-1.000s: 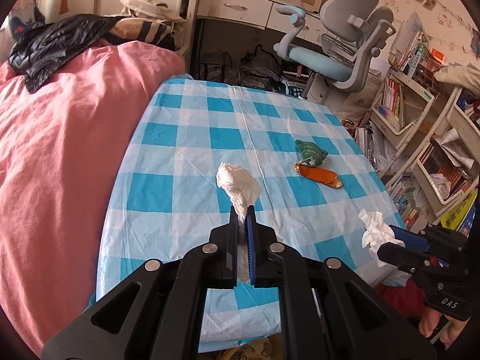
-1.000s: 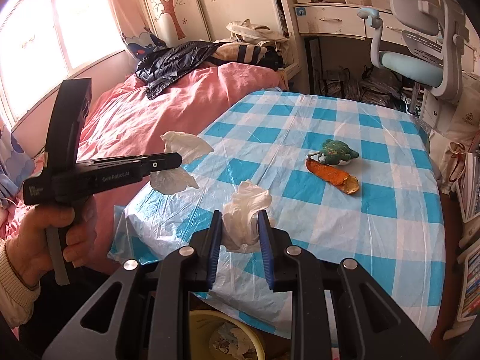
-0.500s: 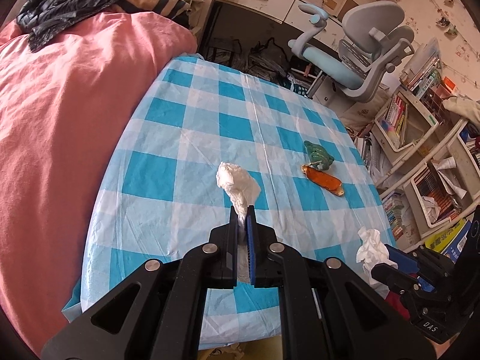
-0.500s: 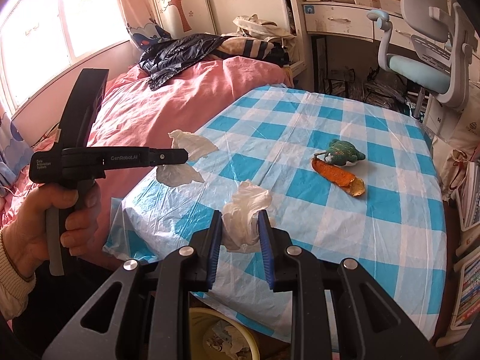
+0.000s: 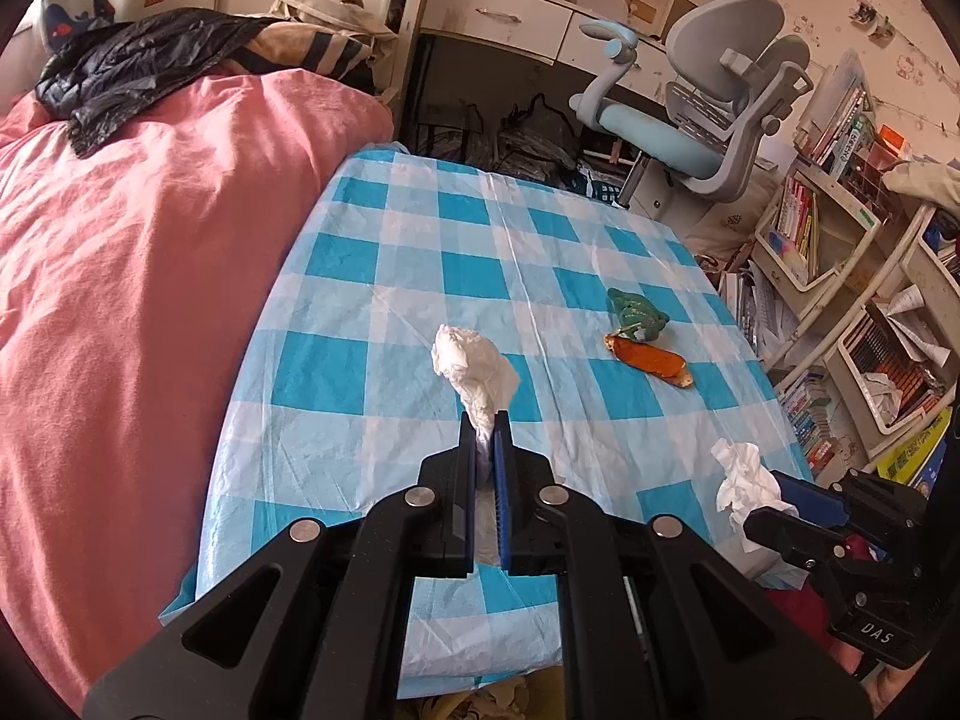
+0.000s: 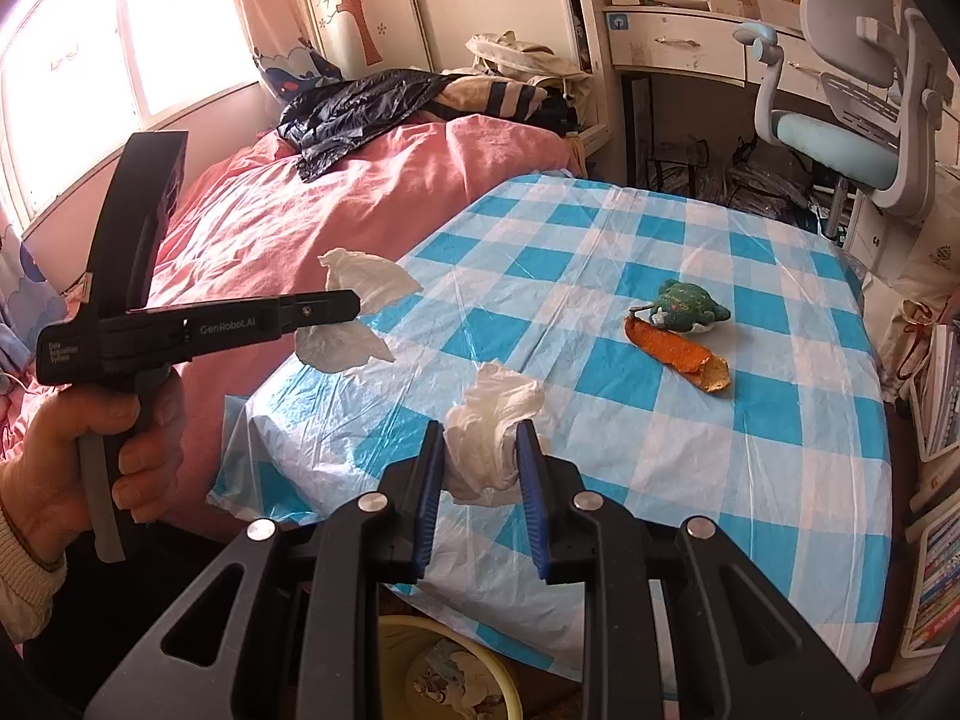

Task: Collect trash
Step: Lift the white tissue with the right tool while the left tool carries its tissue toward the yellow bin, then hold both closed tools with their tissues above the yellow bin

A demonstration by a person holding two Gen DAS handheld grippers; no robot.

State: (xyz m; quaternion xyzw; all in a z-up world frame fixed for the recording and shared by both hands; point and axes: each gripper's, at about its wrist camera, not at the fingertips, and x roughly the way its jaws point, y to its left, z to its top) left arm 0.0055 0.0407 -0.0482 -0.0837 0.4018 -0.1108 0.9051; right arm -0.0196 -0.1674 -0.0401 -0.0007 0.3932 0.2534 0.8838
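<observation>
In the left wrist view my left gripper (image 5: 485,425) is shut on a crumpled white tissue (image 5: 471,360), held above the near part of the blue-and-white checked table (image 5: 414,252). In the right wrist view my right gripper (image 6: 480,429) is shut on a second white tissue (image 6: 501,399) near the table's front edge. Each view also shows the other gripper with its tissue: the right gripper (image 5: 774,501) and the left gripper (image 6: 355,306). An orange peel (image 6: 678,354) and a green crumpled wrapper (image 6: 690,303) lie together on the table, farther in.
A yellow bin (image 6: 414,636) with trash in it stands on the floor under the table's near edge. A bed with a pink cover (image 5: 120,276) runs along the table's left side. A grey office chair (image 5: 708,138) and bookshelves (image 5: 840,276) stand at the far right.
The left gripper has shifted slightly with its tissue. The right gripper has kept still. Both grips are unchanged.
</observation>
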